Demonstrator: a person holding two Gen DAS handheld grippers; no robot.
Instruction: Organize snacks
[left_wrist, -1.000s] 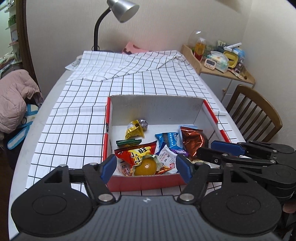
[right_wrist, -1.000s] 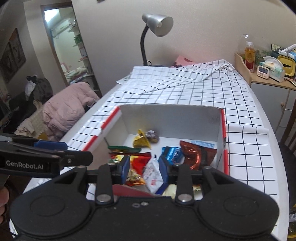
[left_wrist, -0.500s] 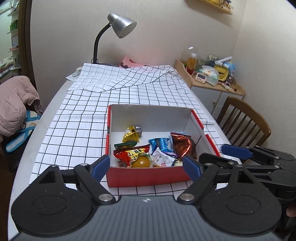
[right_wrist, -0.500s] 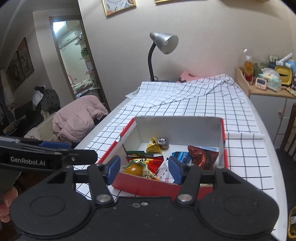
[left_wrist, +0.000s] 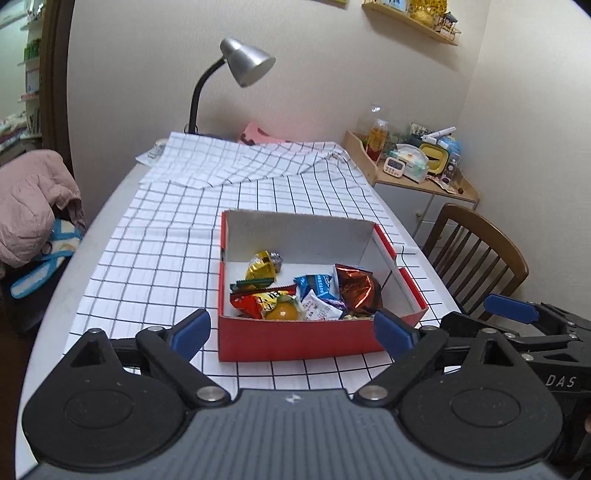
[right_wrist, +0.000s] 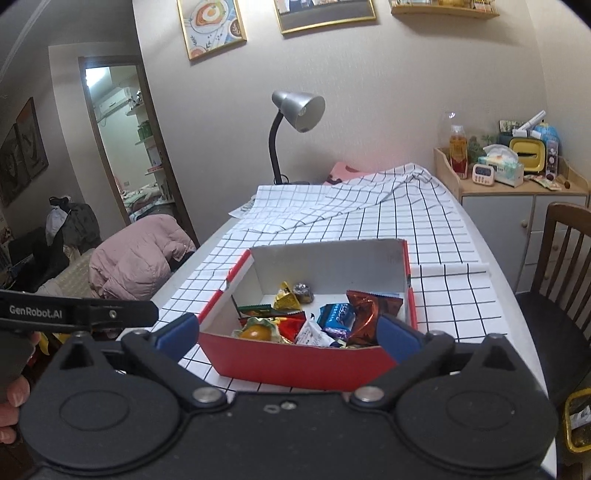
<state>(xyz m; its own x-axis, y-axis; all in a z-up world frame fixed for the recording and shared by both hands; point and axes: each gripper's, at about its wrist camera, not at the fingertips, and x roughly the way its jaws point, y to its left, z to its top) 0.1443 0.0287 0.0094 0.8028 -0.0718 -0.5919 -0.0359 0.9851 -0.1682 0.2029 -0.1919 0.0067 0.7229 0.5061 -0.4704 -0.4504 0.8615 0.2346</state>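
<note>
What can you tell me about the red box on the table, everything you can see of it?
The red box is a shallow, open-topped cardboard tray, red outside and white inside, with a taller white back wall. It sits flat on the checked tablecloth, apart from both grippers. Inside lie wrapped snacks: a yellow packet near the back, a blue packet, a copper foil bag, a red packet and an orange round thing at the front. No lid is in view.
</note>
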